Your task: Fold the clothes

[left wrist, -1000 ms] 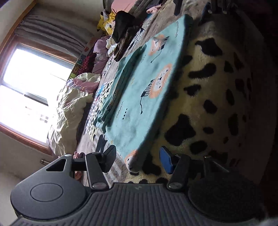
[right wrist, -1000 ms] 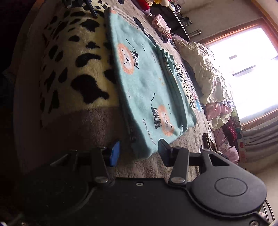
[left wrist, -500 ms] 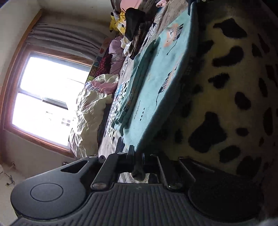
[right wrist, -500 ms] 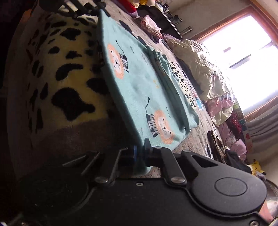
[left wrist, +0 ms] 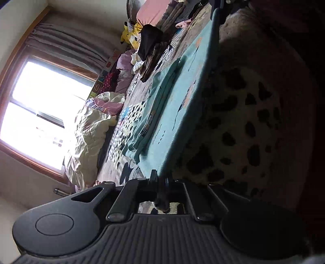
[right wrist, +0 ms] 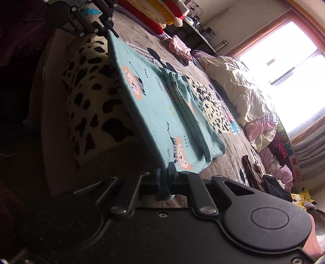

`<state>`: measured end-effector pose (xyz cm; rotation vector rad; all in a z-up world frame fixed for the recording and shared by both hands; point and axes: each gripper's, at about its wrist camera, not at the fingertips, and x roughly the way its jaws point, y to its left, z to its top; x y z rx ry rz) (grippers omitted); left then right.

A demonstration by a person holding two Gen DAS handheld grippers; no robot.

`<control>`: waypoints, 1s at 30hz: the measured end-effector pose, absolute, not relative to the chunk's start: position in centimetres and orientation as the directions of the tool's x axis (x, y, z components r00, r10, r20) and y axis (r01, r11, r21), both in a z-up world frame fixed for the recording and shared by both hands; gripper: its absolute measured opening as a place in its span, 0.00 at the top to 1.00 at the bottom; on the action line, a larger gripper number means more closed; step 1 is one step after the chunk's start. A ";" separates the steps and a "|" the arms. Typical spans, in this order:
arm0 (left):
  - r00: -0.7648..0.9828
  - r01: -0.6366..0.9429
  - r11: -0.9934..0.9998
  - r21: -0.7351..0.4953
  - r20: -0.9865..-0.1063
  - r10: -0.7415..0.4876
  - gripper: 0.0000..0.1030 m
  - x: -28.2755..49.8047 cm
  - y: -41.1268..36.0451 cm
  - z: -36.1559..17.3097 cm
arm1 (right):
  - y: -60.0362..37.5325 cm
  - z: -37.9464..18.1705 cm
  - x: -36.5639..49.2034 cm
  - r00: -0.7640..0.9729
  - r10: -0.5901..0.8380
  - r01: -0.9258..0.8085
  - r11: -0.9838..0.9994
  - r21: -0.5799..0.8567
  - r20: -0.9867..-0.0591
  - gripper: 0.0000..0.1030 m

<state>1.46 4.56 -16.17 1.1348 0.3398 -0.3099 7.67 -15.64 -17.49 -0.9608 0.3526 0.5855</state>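
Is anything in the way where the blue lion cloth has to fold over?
Nothing visible blocks it. Both tools, left and right, are shut on the near edge of the teal lion-print garment. Its far half lies bare on the spotted blanket; other clothes sit farther off.

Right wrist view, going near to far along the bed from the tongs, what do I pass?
Right tongs clamped on the teal lion-print garment → left tongs clamped on its far corner → stack of folded bedding.

Teal lion-print garment (right wrist: pixel 154 105); cow-spot blanket (right wrist: pixel 89 97).
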 end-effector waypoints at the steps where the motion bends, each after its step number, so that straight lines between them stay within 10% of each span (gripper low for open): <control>1: 0.904 0.411 0.419 0.810 -0.421 -0.074 0.93 2.0 4.8 -15.3 | -15.8 -16.8 8.0 0.792 0.311 -0.610 0.448 -0.654 -0.526 0.95; 17: 0.959 0.206 0.629 0.750 -0.281 0.022 0.93 21.9 3.7 -7.4 | -15.7 -10.0 24.2 0.913 0.217 -0.399 0.658 -0.638 -0.346 0.94; 30: 0.904 0.325 0.634 0.702 -0.428 0.010 0.93 30.9 4.1 -11.6 | -15.8 -15.5 37.0 0.901 0.181 -0.380 0.768 -0.515 -0.394 0.94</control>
